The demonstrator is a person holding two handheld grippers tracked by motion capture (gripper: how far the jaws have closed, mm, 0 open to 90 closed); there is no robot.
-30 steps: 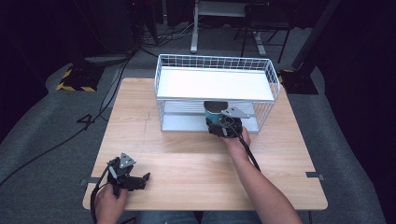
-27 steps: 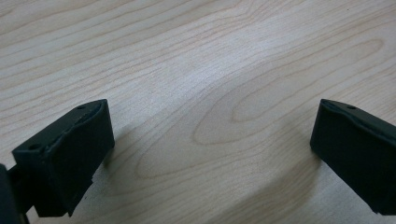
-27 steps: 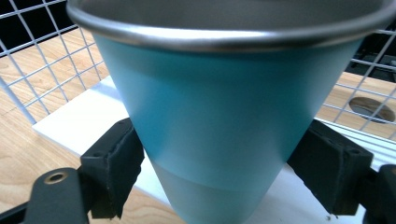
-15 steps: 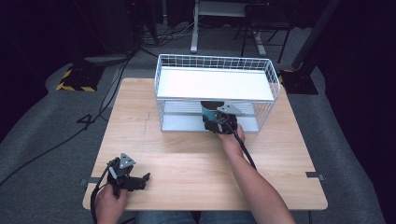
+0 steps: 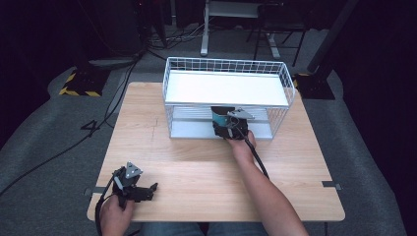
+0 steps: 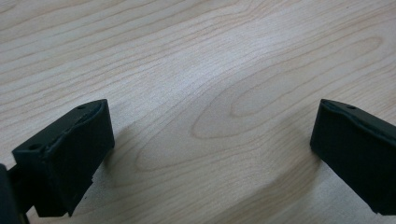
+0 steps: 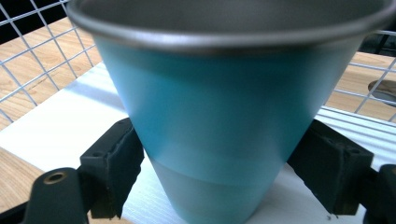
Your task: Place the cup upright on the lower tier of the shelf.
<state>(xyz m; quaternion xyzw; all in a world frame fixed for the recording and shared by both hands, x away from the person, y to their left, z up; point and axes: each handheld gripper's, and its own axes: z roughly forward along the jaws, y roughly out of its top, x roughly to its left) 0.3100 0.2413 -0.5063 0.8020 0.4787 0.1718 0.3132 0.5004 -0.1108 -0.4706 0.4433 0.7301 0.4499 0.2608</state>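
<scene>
While the teal cup (image 7: 224, 126) sits between the jaws of the right hand-held gripper (image 7: 224, 182), it stands upright at the front opening of the wire rack's (image 5: 172, 83) lower level, towards the desk's far edge and a little right of its middle. In the right gripper view the two jaws press against the cup's lower sides, so the hand-held gripper is closed on it. The cup's base looks to be at or just above the white lower shelf (image 7: 56, 126), though whether it touches I cannot tell. The high view shows the cup (image 5: 220, 117) tucked under the white upper shelf (image 5: 226, 87), with the right hand-held gripper (image 5: 231, 129) just at the rack's front.

The step in hand looks like placing the cup on that lower shelf, or lifting it out; the pictures alone do not settle which. Either way, the next move calls for keeping the cup level and clear of the upper shelf and the wire front.

The left hand-held gripper (image 5: 147, 189) rests near the desk's near left corner, jaws wide apart over bare wood (image 6: 201, 84), holding nothing.
</scene>
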